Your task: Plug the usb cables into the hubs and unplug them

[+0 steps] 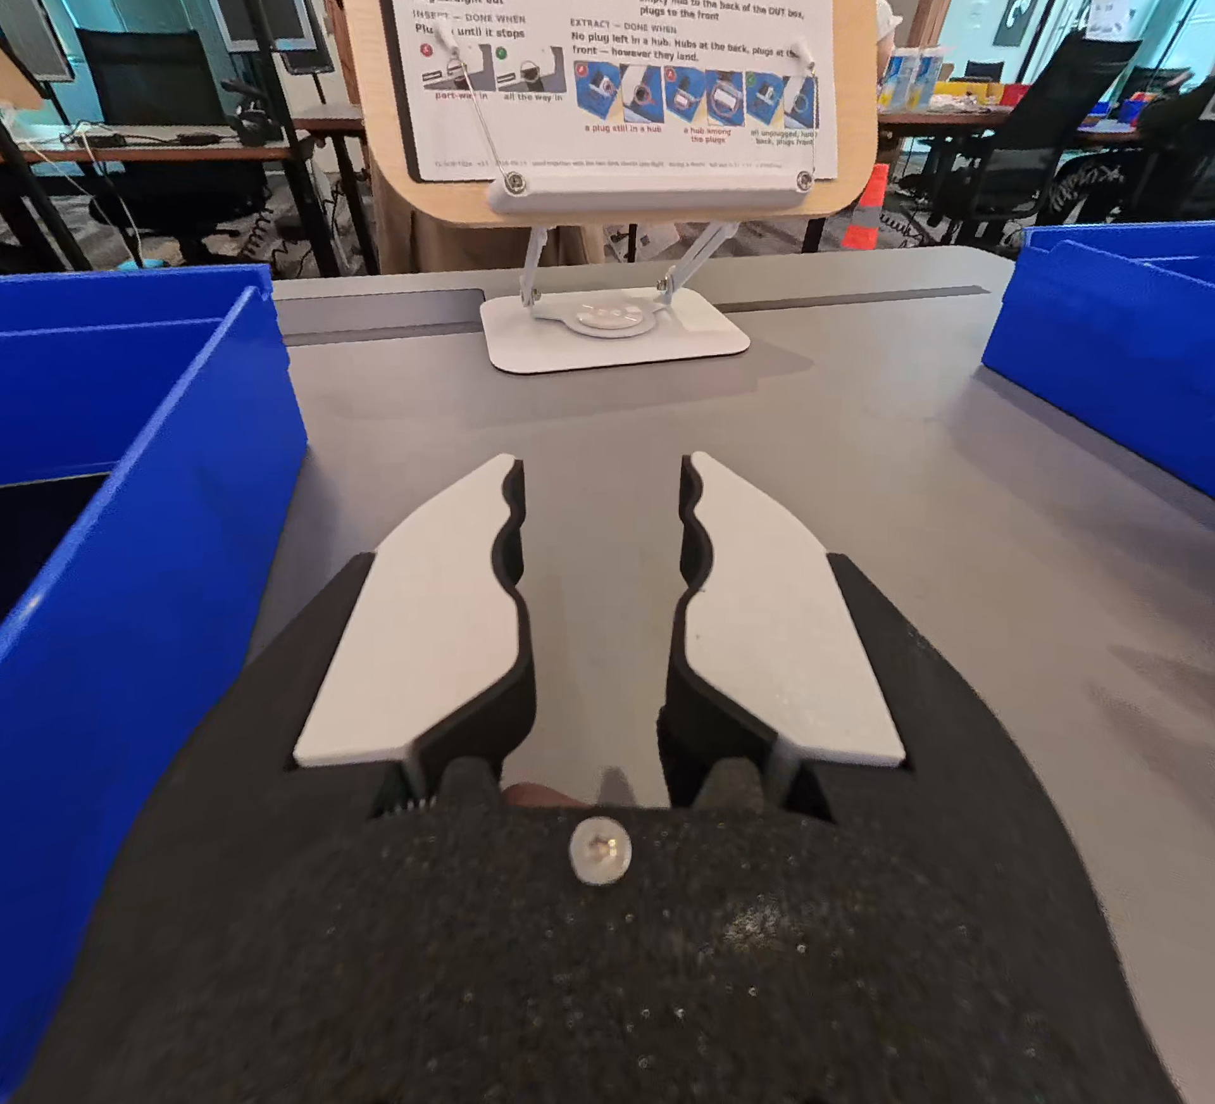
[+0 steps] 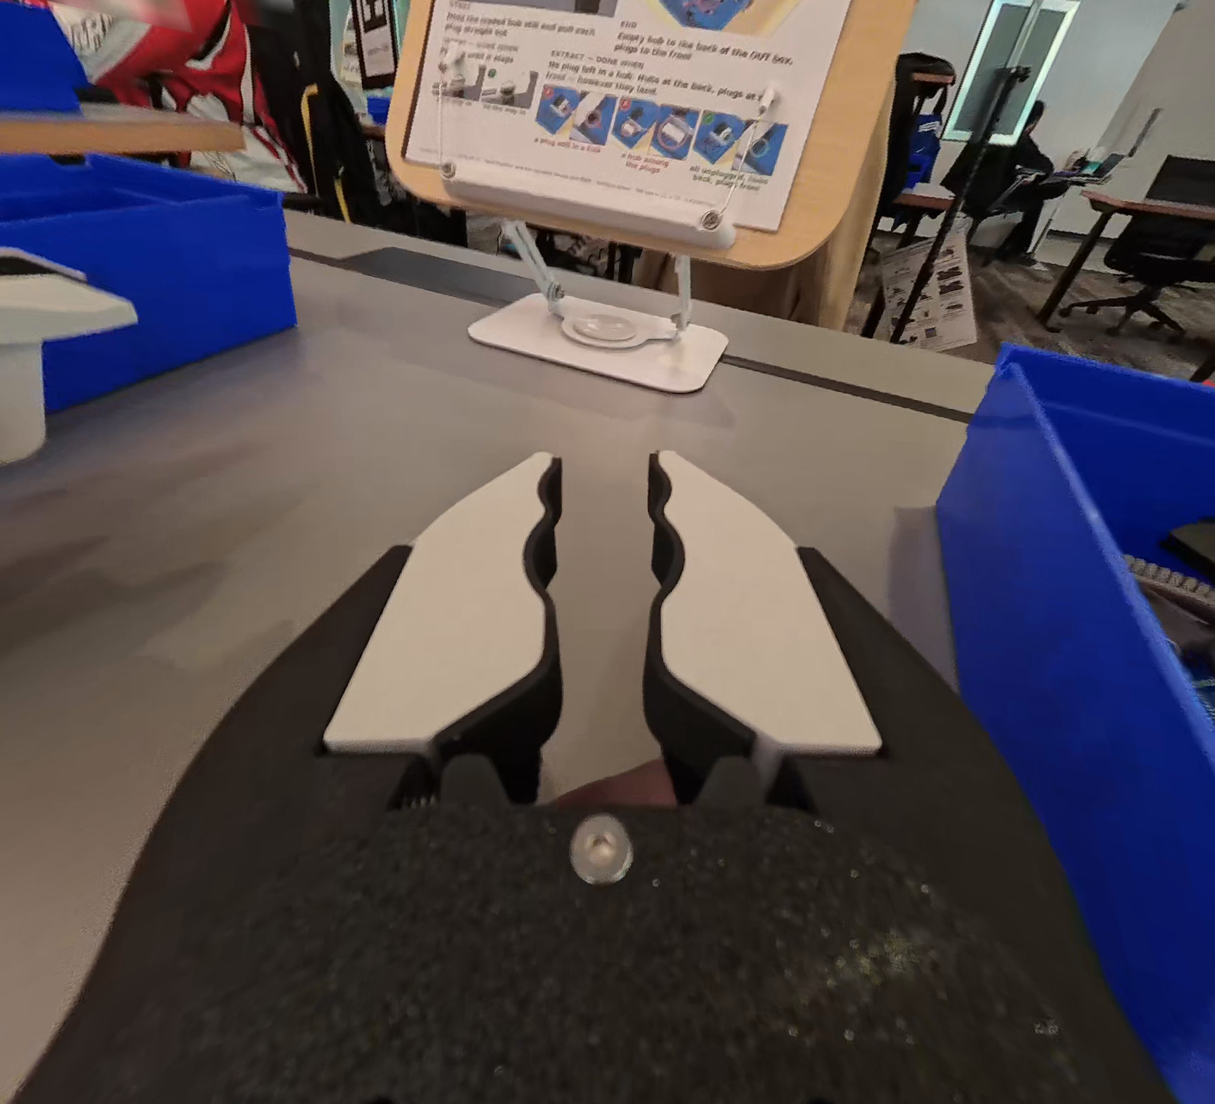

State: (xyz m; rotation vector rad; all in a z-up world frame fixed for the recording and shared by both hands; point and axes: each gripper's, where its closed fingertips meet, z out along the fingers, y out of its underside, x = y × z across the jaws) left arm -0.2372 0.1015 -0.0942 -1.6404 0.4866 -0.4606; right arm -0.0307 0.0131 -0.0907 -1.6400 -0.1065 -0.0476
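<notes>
Hubs and cables out of clear view: both grippers, left [image 1: 601, 467] and right [image 2: 605, 464], gape empty over grey table [image 1: 855, 480], blue bins [image 1: 131, 480] at frame edges, instruction stand [image 1: 615, 329] ahead.

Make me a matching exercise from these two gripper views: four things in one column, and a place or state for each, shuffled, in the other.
Things:
1. left gripper
2. right gripper
3. instruction sheet stand
4. blue bin with dark items inside

Places or states:
A. far middle of the grey table
B. empty, narrower gap
C. table's right side
D. empty, wider gap

Pairs: 1-D, 2-B, 3-A, 4-C
</notes>
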